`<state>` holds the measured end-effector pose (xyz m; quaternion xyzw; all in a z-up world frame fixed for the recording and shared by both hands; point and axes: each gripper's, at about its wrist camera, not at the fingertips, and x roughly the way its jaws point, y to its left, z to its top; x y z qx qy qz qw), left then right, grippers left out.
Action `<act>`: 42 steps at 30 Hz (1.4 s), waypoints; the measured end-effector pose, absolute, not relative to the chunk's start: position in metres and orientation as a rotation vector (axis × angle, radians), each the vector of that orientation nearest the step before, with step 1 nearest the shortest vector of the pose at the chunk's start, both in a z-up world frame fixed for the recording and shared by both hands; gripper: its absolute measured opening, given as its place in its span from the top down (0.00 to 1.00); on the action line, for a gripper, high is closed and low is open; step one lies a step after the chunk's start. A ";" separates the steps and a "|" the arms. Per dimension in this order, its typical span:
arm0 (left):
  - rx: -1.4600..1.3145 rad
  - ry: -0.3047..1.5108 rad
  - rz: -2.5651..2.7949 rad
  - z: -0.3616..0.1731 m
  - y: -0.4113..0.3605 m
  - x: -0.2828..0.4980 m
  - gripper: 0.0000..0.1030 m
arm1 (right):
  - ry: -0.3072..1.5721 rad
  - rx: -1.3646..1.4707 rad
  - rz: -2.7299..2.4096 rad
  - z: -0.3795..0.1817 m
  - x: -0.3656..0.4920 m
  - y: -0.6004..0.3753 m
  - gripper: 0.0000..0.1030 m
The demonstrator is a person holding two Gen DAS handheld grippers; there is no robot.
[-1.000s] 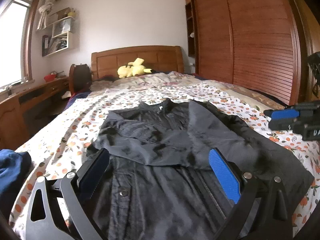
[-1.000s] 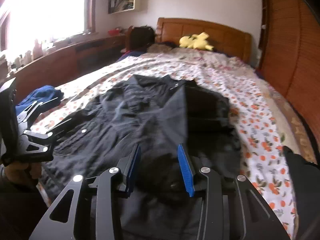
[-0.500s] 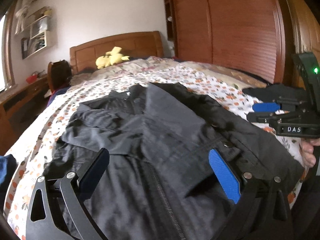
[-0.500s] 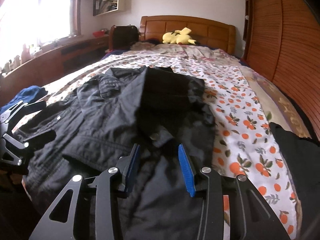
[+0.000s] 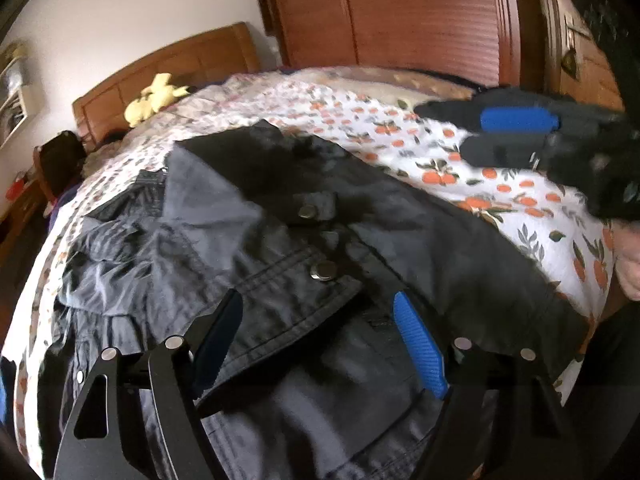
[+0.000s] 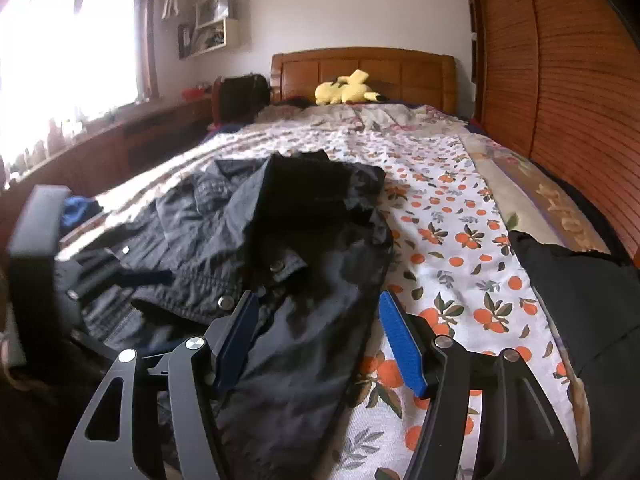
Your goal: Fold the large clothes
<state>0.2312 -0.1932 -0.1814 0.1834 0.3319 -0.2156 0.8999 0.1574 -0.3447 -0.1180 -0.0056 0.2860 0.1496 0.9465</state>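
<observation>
A dark grey jacket [image 5: 280, 248] lies spread on the floral bedsheet [image 5: 500, 184], with one sleeve folded across its front. My left gripper [image 5: 316, 340] hovers low over the snap-buttoned cuff, jaws closing. Fabric lies between the pads but they do not press on it. In the right wrist view the jacket [image 6: 280, 248] fills the middle. My right gripper [image 6: 318, 340] straddles its right edge, jaws opening, nothing pinched. The right gripper [image 5: 516, 120] also shows blurred in the left wrist view, above the sheet beside the jacket. The left gripper [image 6: 36, 240] is a blur on the far side.
A yellow plush toy [image 6: 344, 88] sits by the wooden headboard [image 6: 400, 68]. A slatted wooden wardrobe [image 6: 560, 100] runs along the right of the bed. A black garment [image 6: 580, 280] lies at the bed's right edge, a blue one [image 6: 76, 208] at the left. A desk stands under the window [image 6: 72, 40].
The left gripper swung right and lower over the jacket's cuff, and its jaws narrowed. The right gripper slid right to the jacket's edge, and its jaws widened.
</observation>
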 end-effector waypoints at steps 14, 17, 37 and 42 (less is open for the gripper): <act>0.414 0.775 -0.453 -0.198 -0.203 0.259 0.78 | 0.565 0.005 0.305 -0.112 0.156 -0.343 0.41; 0.383 0.763 -0.454 -0.189 -0.196 0.259 0.97 | 0.574 0.001 0.305 -0.115 0.159 -0.341 0.41; 0.179 0.558 -0.132 -0.094 0.003 0.287 0.98 | 0.623 -0.088 0.329 -0.125 0.193 -0.273 0.41; 0.156 0.569 -0.063 -0.101 0.050 0.293 0.98 | 0.641 -0.110 0.330 -0.129 0.202 -0.253 0.41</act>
